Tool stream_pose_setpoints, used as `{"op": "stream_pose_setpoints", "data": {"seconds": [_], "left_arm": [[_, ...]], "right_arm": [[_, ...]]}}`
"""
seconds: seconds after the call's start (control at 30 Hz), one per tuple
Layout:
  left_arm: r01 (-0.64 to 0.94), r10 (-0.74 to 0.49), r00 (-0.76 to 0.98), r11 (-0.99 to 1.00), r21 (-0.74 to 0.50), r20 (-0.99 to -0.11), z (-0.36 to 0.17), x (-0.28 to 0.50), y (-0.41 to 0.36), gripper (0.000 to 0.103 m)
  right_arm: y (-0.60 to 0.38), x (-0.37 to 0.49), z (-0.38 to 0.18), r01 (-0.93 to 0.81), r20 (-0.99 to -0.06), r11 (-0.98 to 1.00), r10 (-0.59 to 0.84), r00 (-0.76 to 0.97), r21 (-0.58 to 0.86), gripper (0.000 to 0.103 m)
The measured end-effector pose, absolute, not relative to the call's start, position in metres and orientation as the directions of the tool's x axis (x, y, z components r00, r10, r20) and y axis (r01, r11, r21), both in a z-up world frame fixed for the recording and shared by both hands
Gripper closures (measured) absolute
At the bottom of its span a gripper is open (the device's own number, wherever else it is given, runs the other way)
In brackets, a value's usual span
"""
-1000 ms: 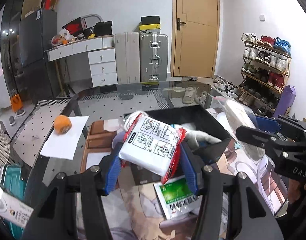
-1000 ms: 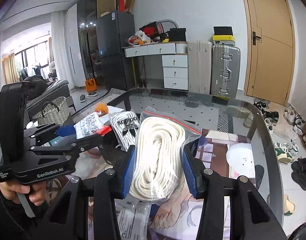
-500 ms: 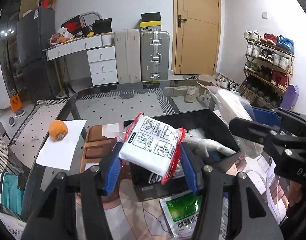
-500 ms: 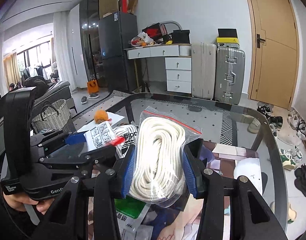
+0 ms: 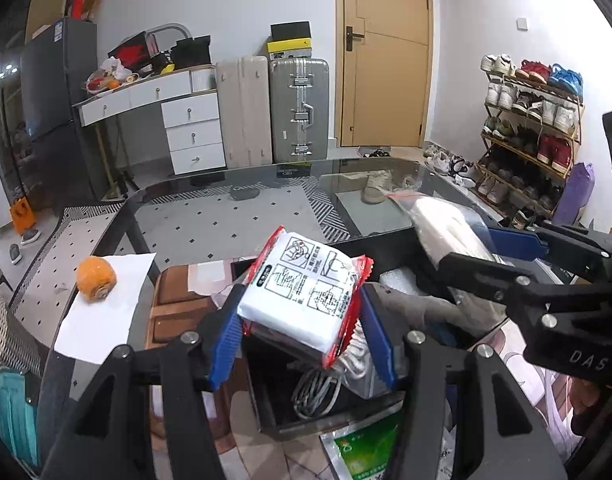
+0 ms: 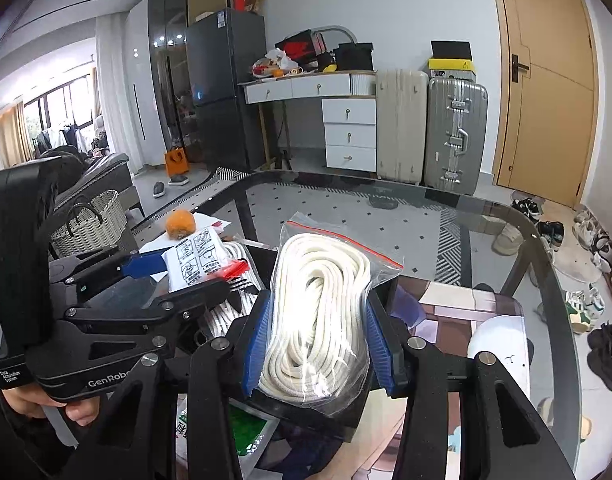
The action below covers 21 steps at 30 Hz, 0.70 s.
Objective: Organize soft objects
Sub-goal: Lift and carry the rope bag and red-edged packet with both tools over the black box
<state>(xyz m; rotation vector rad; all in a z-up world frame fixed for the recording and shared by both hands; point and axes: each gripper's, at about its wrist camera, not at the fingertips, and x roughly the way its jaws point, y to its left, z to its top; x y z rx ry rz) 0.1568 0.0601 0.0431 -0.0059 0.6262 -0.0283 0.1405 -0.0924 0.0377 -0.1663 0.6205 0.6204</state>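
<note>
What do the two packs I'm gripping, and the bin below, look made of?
White pack in the left gripper: glossy printed plastic film, red crimped edges. Rope bag in the right gripper: clear zip-top plastic over cream braided cord, likely cotton. Black bin: matte, rigid, probably plastic.

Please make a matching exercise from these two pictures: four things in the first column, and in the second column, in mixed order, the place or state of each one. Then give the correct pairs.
Column 1
1. white packet with red edges
2. bag of white rope
3. orange fruit
4. green packet

Column 2
A. lies on a white sheet of paper
B. held in the left gripper
C. lies on the table in front of the black box
D. held in the right gripper

Pairs: 1-B, 2-D, 3-A, 4-C
</note>
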Motion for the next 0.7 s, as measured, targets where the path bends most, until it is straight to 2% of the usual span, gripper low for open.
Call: {"op": "stream_pose_setpoints", "data": {"seconds": [0.7], "left_arm": [[0.056,-0.014,0.794,0.997,0.050,-0.608,0.028,0.172,0.053,0.048]], "right_arm": [[-0.077,0.171,0.003,-0.611,-0.665,0.791,0.466,0.584,0.017,0.058]]}}
